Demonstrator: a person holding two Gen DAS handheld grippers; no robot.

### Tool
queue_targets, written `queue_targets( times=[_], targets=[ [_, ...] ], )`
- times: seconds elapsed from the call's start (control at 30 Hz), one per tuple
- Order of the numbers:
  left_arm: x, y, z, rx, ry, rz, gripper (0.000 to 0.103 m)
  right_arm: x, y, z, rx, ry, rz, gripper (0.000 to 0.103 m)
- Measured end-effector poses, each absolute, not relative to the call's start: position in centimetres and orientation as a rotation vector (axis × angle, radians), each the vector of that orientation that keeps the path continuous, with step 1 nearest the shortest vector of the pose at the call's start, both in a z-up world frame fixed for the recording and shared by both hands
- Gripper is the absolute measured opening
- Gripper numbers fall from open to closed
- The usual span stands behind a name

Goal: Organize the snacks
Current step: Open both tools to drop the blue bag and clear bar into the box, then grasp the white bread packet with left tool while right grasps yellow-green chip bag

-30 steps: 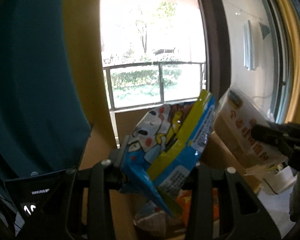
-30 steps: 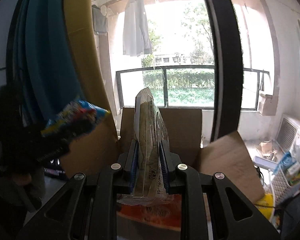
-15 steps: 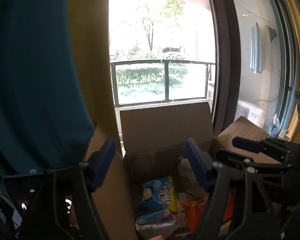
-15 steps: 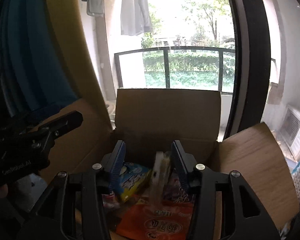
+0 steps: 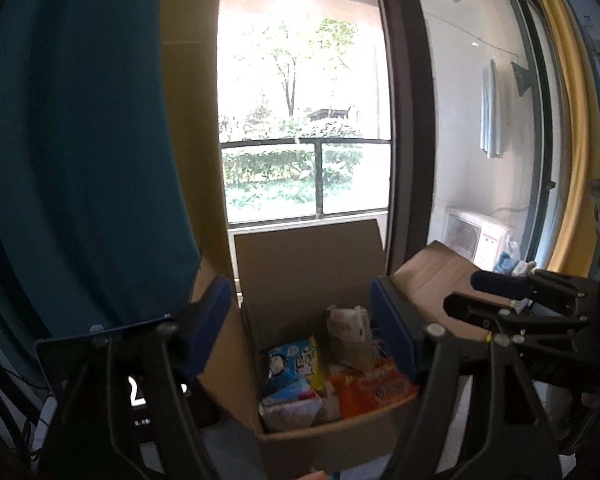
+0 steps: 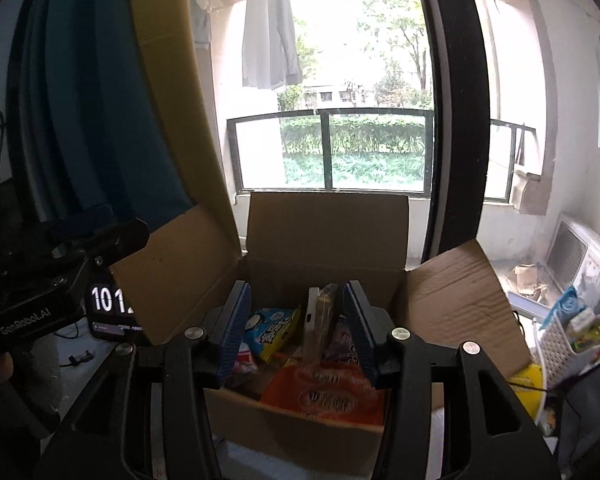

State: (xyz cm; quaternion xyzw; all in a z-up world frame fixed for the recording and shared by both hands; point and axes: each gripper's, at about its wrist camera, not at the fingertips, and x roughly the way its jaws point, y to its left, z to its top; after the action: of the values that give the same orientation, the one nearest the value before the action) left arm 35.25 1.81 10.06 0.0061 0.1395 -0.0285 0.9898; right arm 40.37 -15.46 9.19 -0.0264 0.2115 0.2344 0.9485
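Note:
An open cardboard box (image 5: 312, 276) (image 6: 324, 240) stands on the floor below the window, with several snack packs inside. A blue and yellow bag (image 5: 296, 364) (image 6: 272, 330) lies at its left. A pale clear packet (image 5: 348, 328) (image 6: 320, 320) stands on edge in the middle. An orange bag (image 5: 376, 390) (image 6: 328, 392) lies at the front. My left gripper (image 5: 300, 312) hangs open above the box's near edge, nothing between its blue pads. My right gripper (image 6: 296, 312) is open too, and its pads do not touch the packet beyond them. Each gripper shows at the other view's edge.
The box flaps (image 6: 456, 300) spread out to the left and right. A teal curtain (image 5: 80, 140) hangs at the left, and a dark window post (image 6: 448, 120) rises behind the box. A white basket (image 6: 564, 332) of items and an air-conditioner unit (image 6: 580, 260) stand at the right. A screen with numerals (image 6: 108, 308) sits low left.
The left gripper let go of the blue and yellow bag, the right one of the clear packet. Both packs now rest in the box. Both grippers have opened and drawn back.

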Motion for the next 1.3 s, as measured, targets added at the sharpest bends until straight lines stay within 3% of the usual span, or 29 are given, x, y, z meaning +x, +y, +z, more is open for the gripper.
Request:
queue_targets(
  times=[0.5,1.3],
  targets=[
    [29.1,1.7,8.4,0.005,0.305,-0.096,0.073,32.5,-16.3,6.7,-0.061,0.462,0.473,0.051],
    [18.4,0.7,-0.9,0.023,0.453,-0.183,0.073,20.8,-21.9,-1.1,-0.005,0.621,0.455,0.051]
  ],
)
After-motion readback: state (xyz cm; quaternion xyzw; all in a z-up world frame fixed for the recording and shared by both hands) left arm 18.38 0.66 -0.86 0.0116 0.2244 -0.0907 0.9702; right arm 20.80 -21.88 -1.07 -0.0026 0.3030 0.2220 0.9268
